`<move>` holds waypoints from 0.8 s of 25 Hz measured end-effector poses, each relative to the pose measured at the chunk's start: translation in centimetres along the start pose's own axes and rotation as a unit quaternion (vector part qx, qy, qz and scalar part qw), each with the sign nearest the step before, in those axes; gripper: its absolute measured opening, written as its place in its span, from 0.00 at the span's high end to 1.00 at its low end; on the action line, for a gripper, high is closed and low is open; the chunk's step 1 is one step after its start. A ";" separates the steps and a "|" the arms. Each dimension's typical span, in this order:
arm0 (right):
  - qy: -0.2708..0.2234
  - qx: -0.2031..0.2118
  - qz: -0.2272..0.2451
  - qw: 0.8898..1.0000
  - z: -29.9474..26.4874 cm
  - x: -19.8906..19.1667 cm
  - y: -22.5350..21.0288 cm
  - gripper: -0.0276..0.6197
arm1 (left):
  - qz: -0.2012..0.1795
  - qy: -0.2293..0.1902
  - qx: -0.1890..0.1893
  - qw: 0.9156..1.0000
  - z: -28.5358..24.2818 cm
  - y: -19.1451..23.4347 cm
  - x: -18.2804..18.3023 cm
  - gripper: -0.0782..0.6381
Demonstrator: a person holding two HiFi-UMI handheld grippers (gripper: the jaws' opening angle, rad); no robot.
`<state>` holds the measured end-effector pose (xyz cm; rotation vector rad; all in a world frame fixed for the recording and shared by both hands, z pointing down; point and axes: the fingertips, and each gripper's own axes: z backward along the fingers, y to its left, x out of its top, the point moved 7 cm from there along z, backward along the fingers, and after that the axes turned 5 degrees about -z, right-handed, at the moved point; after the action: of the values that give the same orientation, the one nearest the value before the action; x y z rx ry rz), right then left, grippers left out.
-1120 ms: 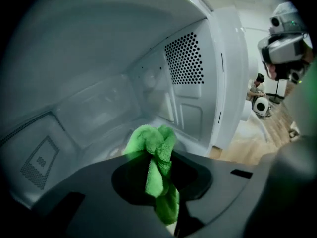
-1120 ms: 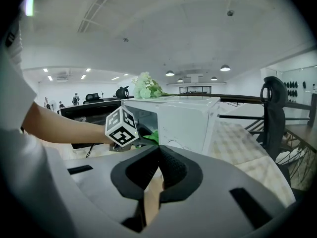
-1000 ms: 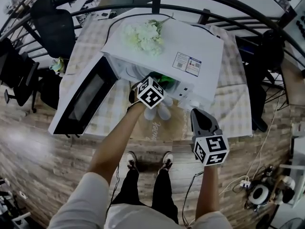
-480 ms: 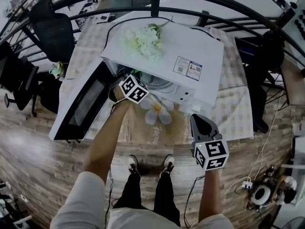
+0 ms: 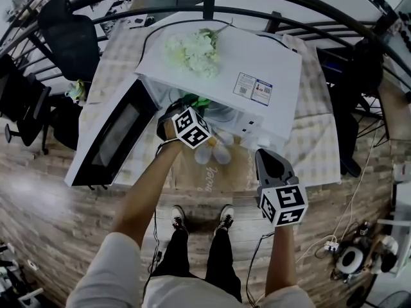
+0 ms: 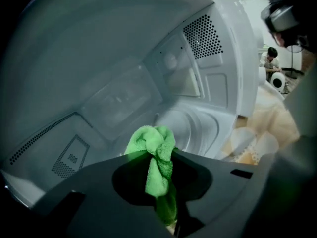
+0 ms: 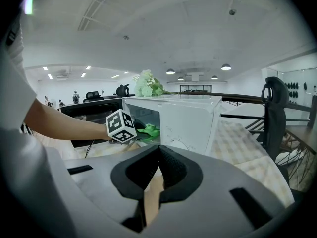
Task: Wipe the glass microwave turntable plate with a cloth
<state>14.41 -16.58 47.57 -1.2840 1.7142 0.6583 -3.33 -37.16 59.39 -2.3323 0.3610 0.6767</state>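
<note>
While the right gripper (image 5: 268, 162) has kept its place over the near edge of the table (image 5: 311, 149), jaws pressed together on nothing, the left gripper (image 6: 161, 155) has done all the moving. A second ago its marker cube sat toward the right of the mouth of the microwave (image 5: 257, 56). Half a second ago it had swung toward the hinge side by the open door (image 5: 112, 133), and now it is back near the middle. Its jaws are clamped on a bunched green cloth (image 6: 154, 145), which pokes past the tips into the cavity. Beyond the cloth, the glass turntable plate (image 6: 195, 125) lies on the oven floor, inside the microwave. Whether cloth and glass touch at this instant I cannot tell. The side-to-side travel reads as wiping strokes, so the task looks under way rather than done, with the plate's far part probably still to cover. On the microwave's top, toward the table's far edge, lies a bunch of white flowers (image 5: 192, 50).
</note>
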 end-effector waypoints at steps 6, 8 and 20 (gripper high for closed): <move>0.007 -0.003 -0.004 1.000 0.0 -0.2 0.0 0.94 | 0.018 -0.049 -0.068 0.996 0.5 -3.0 2.8 0.79; 0.009 -0.004 -0.007 1.000 0.0 -0.2 -0.1 0.94 | 0.066 -0.073 -0.104 0.990 0.8 -3.8 3.7 0.79; 0.015 -0.008 -0.013 1.000 0.4 -0.7 -0.5 0.94 | 0.127 -0.092 0.049 0.986 1.1 3.5 1.1 0.79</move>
<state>15.05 -16.10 47.99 -1.3316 1.7169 0.6415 -4.29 -39.10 56.22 -2.1295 0.5999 0.9663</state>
